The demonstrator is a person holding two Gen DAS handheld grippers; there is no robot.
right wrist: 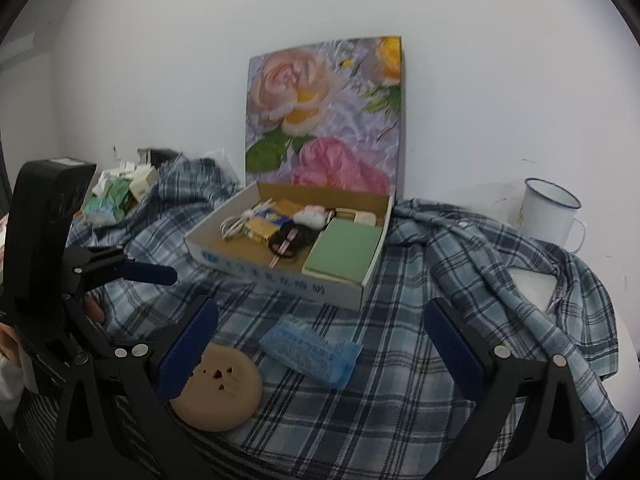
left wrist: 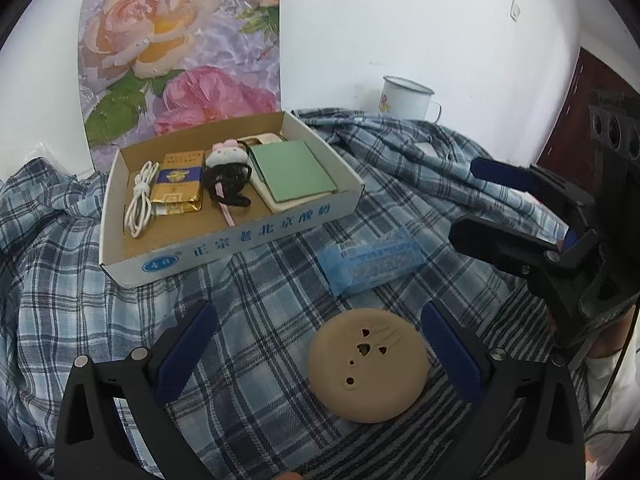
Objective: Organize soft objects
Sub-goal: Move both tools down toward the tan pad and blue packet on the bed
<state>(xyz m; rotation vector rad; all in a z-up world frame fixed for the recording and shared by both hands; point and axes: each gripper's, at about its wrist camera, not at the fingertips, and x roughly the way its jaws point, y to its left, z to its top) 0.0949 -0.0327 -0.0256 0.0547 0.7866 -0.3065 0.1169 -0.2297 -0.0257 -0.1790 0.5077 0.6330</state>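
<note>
Two hand-held grippers, left and right, both spread, one tan disc, one blue packet, one cardboard box

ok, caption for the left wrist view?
Left gripper, jaws open, over a tan round pad on plaid cloth; cardboard box behind.

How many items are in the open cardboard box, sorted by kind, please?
White cable: 1
Gold foil packet: 1
Plush toy: 1
Black hair ties: cluster, number unclear
Green notebook: 1
Cream object under the notebook: 1
Total: 5, plus ties
</note>
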